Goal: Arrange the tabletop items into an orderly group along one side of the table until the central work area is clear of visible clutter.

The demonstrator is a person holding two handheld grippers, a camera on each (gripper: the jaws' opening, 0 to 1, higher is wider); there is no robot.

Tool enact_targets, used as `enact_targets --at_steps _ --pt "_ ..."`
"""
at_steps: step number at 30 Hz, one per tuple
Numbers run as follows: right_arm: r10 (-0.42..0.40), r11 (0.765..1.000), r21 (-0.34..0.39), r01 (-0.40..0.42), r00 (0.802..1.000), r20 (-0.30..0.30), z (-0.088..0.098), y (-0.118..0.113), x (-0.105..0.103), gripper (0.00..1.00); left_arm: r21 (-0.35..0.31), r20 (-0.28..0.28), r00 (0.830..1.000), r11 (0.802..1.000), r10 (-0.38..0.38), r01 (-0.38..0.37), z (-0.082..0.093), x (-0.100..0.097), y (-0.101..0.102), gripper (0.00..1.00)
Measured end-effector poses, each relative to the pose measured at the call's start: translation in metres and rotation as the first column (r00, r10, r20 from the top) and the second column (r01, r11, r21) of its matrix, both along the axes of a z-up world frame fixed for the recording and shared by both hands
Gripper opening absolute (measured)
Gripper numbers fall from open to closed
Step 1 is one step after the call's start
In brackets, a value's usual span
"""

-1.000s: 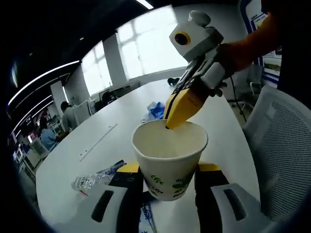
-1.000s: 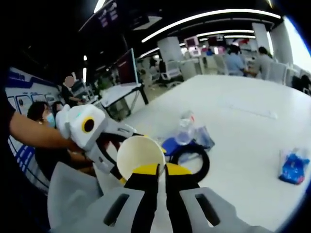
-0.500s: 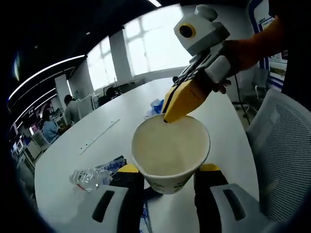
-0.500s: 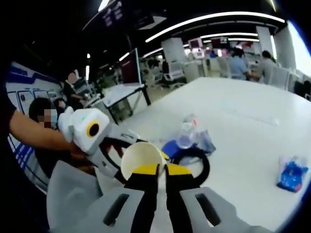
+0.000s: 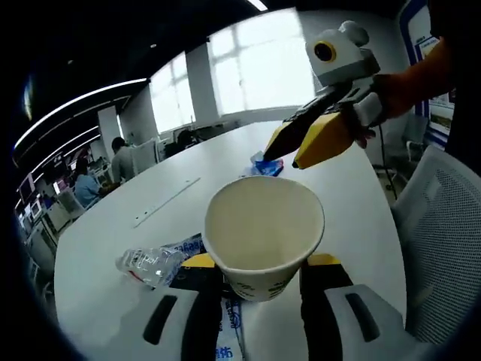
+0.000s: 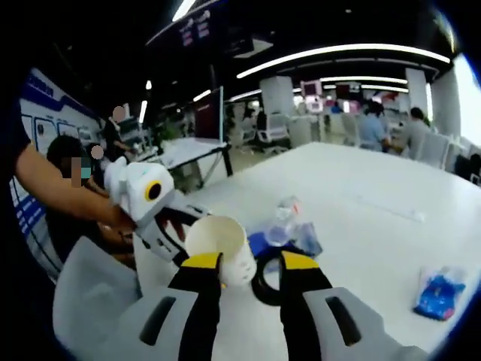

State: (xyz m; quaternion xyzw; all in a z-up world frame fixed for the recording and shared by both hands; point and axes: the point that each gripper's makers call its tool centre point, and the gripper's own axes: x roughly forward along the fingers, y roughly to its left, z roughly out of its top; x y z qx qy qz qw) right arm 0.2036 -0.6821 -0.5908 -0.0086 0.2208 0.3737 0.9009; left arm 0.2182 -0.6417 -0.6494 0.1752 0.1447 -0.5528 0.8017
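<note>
- Since 1 second ago my right gripper (image 5: 299, 147) has lifted off the rim of the paper cup (image 5: 264, 242) and its 2 yellow jaws, then pressed together, now stand spread with nothing between them.
- In the left gripper view my left gripper (image 5: 260, 272) pinches the paper cup between its 2 jaws; the cup's base is hidden behind them.
- In the right gripper view the cup (image 6: 222, 248) sits just left of my right gripper (image 6: 253, 265), partly behind its left jaw, held up by the left gripper's white body (image 6: 154, 212).
- Crushed clear plastic bottle (image 5: 151, 265) lies on the white table (image 5: 180, 192) beside my left jaw, on a blue-printed wrapper (image 5: 226, 331) that my jaws mostly cover; I cannot read its print.
- Black ring-shaped thing (image 6: 266, 280) shows between my right jaws, half hidden; I cannot tell what it is.
- Blue packet (image 6: 437, 292) lies alone near the table's right edge, well apart from the bottle (image 6: 282, 223).
- Open white tabletop stretches beyond the bottle toward the far seated people.
- White mesh chair (image 5: 442, 241) stands close against the table edge at right.
</note>
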Motion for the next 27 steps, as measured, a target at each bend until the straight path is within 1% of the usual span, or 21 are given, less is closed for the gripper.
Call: enact_targets --at_steps 3,6,9,11,17,22,25,27 --pt "-0.002 1.000 -0.005 0.002 1.000 0.009 -0.002 -0.002 0.001 0.39 0.000 0.000 1.000 1.000 0.009 -0.009 0.000 0.003 0.002 0.40" --pt "-0.006 1.000 -0.014 0.006 0.999 0.038 -0.002 -0.003 0.002 0.48 -0.001 0.000 1.000 1.000 0.019 -0.019 0.002 0.006 0.004 0.40" --pt "-0.001 0.999 -0.042 0.003 0.998 0.055 -0.005 -0.005 0.002 0.59 -0.003 -0.003 1.000 1.000 0.030 -0.030 0.002 0.010 0.007 0.40" --pt "0.005 0.998 -0.059 -0.001 0.998 0.061 -0.008 -0.006 0.001 0.64 -0.006 -0.006 0.999 0.999 0.040 -0.040 0.003 0.013 0.009 0.40" --pt "0.006 0.997 -0.078 -0.003 0.999 0.040 -0.019 -0.010 -0.003 0.69 -0.005 -0.010 0.998 0.998 0.057 -0.057 0.004 0.021 0.014 0.40" --pt "0.000 0.996 -0.087 0.004 0.999 0.043 -0.020 -0.014 -0.004 0.73 -0.005 -0.006 0.998 0.998 0.066 -0.066 0.005 0.026 0.017 0.40" --pt "-0.005 0.996 -0.088 0.010 0.998 0.055 -0.019 -0.016 -0.003 0.75 0.003 -0.003 0.998 0.998 0.065 -0.065 0.005 0.028 0.019 0.40" --pt "-0.012 0.996 -0.084 0.016 0.999 0.053 -0.019 -0.017 -0.002 0.78 0.008 0.000 0.998 0.998 0.064 -0.064 0.005 0.029 0.020 0.40"
